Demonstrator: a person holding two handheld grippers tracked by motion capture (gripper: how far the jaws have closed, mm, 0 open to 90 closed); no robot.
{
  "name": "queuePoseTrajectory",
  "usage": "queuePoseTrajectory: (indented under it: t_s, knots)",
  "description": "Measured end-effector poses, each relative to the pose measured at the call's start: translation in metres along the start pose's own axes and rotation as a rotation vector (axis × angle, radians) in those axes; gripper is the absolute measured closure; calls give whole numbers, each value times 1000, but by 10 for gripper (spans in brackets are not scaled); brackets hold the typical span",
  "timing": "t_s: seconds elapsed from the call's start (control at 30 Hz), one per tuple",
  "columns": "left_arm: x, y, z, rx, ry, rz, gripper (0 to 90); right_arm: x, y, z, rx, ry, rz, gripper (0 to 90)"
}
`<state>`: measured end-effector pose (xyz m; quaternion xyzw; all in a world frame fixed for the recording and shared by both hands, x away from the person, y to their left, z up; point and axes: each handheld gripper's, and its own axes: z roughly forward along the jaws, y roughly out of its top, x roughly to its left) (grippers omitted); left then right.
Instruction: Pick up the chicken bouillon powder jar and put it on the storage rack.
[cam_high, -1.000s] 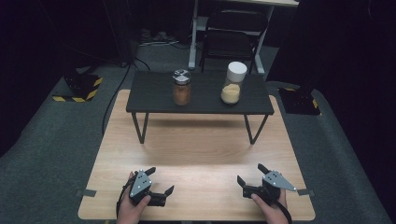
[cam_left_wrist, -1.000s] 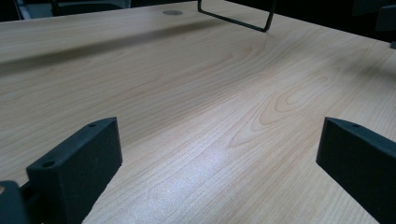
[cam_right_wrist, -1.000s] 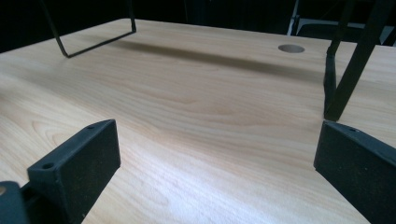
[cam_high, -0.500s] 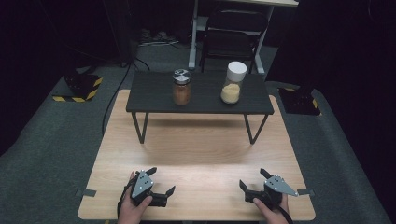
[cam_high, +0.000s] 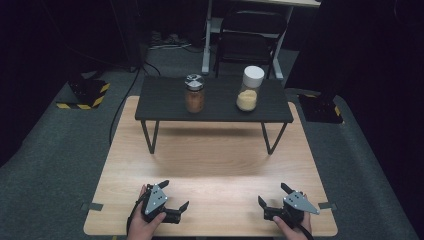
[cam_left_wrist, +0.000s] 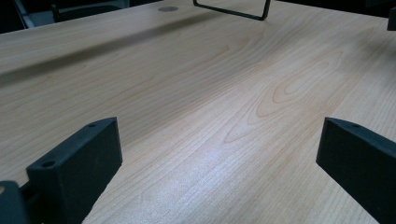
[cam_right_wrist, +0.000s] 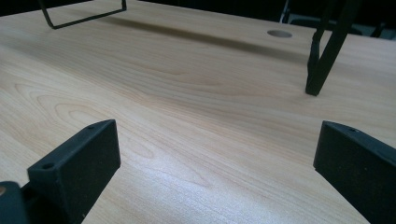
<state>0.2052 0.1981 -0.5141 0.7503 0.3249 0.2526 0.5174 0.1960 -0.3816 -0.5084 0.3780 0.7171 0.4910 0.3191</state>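
Both matte black, blocky tongs, left (cam_high: 174, 195) and right (cam_high: 272, 194), stand wide and hold nothing, low over the pale wood-grain table (cam_high: 215, 165). Well ahead of them, on a small black stand (cam_high: 165, 100) with thin wire legs, stand two glass jars: the brown-filled jar (cam_high: 194, 93) and the white-capped jar (cam_high: 249, 88).

Left gripper (cam_high: 173, 195) and right gripper (cam_high: 271, 195) rest low, well apart, jaws spread wide, each gripped by a hand
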Motion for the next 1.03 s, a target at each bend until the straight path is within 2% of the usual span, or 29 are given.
queuePoseTrajectory:
  t_s: [0.17,0.33,0.57,0.93,1.03]
  knots:
    - [-1,1,1,7,0,2,5,2,-1,-1,-6,17,-44,4]
    - [-4,2,1,10,1,5,5,-1,-3,-2,-18,19,-19,2]
    - [-4,7,4,37,-6,18,5,2,-6,-4,-25,21,-29,2]
    - [-8,12,9,61,-1,36,5,11,-7,-7,-28,20,-101,3]
    - [-9,12,10,63,-5,42,5,11,-7,-7,-28,24,-105,4]
